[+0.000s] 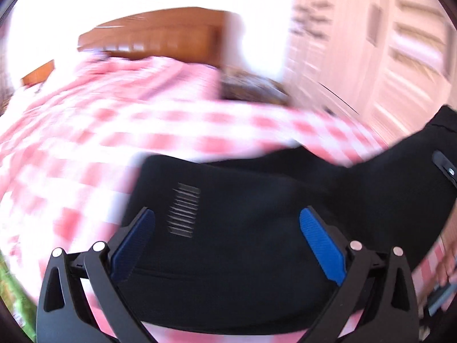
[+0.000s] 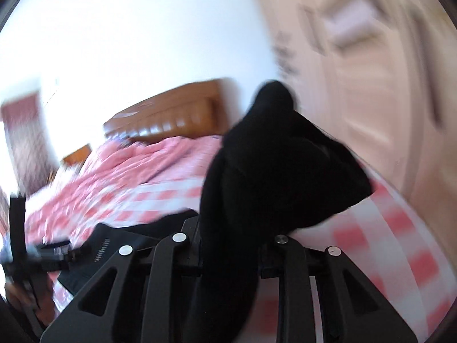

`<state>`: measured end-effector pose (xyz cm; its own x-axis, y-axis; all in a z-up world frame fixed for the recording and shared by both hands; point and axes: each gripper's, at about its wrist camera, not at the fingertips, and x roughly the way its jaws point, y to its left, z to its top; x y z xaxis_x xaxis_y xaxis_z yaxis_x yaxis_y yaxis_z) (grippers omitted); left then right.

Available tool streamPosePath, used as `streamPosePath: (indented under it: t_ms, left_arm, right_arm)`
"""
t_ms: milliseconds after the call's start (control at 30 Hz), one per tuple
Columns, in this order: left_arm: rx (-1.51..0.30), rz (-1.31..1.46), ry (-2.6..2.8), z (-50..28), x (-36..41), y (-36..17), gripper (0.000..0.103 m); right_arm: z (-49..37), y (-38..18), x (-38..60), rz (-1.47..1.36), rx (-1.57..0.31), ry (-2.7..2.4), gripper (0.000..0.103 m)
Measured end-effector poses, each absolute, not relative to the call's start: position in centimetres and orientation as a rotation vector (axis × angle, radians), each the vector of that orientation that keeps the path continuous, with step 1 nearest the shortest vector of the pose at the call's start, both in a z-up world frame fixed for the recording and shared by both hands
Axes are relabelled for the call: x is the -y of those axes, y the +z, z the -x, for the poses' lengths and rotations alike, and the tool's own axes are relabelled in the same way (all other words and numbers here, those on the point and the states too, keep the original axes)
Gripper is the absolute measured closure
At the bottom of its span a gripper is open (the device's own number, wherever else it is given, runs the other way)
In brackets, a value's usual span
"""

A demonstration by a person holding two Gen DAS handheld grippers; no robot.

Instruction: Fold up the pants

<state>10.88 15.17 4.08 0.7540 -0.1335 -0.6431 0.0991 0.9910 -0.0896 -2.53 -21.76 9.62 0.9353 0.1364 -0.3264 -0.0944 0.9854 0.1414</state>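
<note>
The black pants (image 1: 257,223) lie on a bed with a pink-and-white checked cover (image 1: 85,143). My left gripper (image 1: 228,237) is open just above the pants, its blue pads (image 1: 322,245) spread wide with black cloth between and below them. In the right wrist view, my right gripper (image 2: 228,245) is shut on a bunch of the black pants (image 2: 274,165) and holds it lifted above the bed; the cloth hides the fingertips. The rest of the pants (image 2: 120,245) lies at lower left, where the left gripper (image 2: 42,254) also shows. Both views are blurred.
A wooden headboard (image 1: 160,37) stands at the far end of the bed. A pale wardrobe with panelled doors (image 1: 400,57) stands to the right. A dark patterned thing (image 1: 251,85) lies by the bed's far right edge.
</note>
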Motion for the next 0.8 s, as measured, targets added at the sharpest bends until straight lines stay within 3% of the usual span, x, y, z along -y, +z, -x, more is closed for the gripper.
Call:
streamPosePath:
  t_ms: [167,333,400,500,633,800]
  left_arm:
    - [-0.689,0.107,0.000,-9.9,-23.1,5.6,0.002]
    - [-0.804,0.282,-0.089,-10.3,-28.6,2.2,0.002]
    - [-0.858,0.353,-0.119,-10.7,-29.4,0.1,0.002]
    - [-0.887,0.423,-0.182,-10.5,-30.0,-1.3,0.002]
    - [-0.853,0.483,-0.336,-10.8,-28.5,0.1,0.002]
    - [-0.986,0.480,-0.524,-14.1,-23.9,1.3,0.002]
  right_arm:
    - [-0.1,8.8,7.2,0.226,-0.347,0.276,0.078]
    - [-1.2,-1.5,-4.8,0.640,-0.553,0.434,0.078]
    - [0.6,-2.9,-5.8,0.744,-0.443,0.372,0.078]
    - [0.2,-1.7,-4.7,0.689,-0.446,0.385,0.078]
    - [1.2,-0.9,-4.8,0.716,-0.379,0.342,0.078]
    - [1.2,-1.4,-5.1,0.742,-0.369,0.331,0.078]
